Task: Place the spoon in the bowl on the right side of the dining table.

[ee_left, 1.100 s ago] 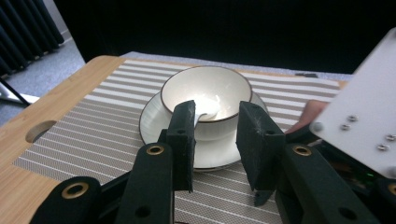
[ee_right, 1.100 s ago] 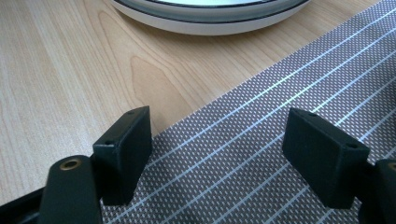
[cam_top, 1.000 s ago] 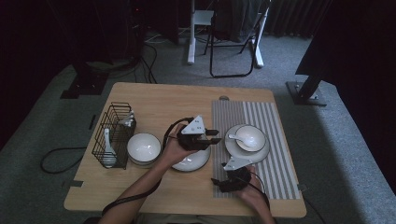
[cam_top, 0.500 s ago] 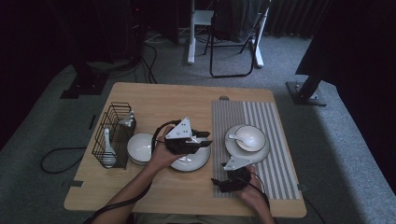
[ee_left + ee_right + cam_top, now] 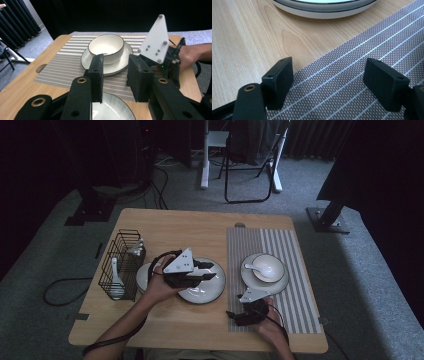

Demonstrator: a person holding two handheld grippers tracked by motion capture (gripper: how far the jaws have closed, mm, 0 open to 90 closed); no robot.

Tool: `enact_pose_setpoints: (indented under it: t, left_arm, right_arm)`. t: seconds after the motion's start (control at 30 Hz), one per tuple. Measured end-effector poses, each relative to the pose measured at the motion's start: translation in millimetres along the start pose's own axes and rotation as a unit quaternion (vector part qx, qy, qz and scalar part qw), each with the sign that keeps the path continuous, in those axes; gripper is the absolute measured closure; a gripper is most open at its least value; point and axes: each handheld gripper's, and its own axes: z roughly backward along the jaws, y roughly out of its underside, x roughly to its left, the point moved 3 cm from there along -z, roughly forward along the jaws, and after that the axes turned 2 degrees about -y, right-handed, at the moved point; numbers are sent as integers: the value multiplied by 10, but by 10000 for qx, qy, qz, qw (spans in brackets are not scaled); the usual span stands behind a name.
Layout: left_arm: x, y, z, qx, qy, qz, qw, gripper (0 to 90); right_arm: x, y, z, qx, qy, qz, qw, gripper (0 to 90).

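Hovering left gripper [image 5: 207,271] over plate [image 5: 207,292] | fingers apart, empty

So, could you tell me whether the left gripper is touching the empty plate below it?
Apart. In the left gripper view the left gripper hangs above the plate, its jaws empty.

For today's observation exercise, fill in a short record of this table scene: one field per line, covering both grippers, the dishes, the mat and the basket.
left gripper: above the plate, jaws apart, nothing between them
right gripper: open, low at the mat's near edge
plate: on bare wood, centre of table
bowl: on a saucer on the mat, spoon inside
striped mat: right part of table
wire basket: left edge of table, a white utensil in it
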Motion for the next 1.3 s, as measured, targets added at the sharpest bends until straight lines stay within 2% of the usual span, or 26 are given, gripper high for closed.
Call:
enact_pose_setpoints:
  t: [0.1, 0.47, 0.53, 0.7, 1.3]
  left_arm:
    - [-18, -16, 114, -24, -35, -42, 10000, 662]
    - [-15, 68, 332, -217, -135, 202, 9995, 657]
    - [-3, 93, 405, -309, -177, 296, 9989, 657]
    - [-1, 126, 505, -396, -252, 359, 9983, 657]
    - [45, 147, 580, -499, -392, 497, 9968, 657]
  right_arm:
    - [0, 0, 0, 0, 0, 1, 10000, 238]
    - [0, 0, 0, 1, -2, -2, 10000, 238]
    - [0, 0, 0, 1, -2, -4, 10000, 237]
    - [0, 0, 0, 2, -2, -4, 10000, 237]
    - [0, 0, 0, 3, 0, 0, 10000, 238]
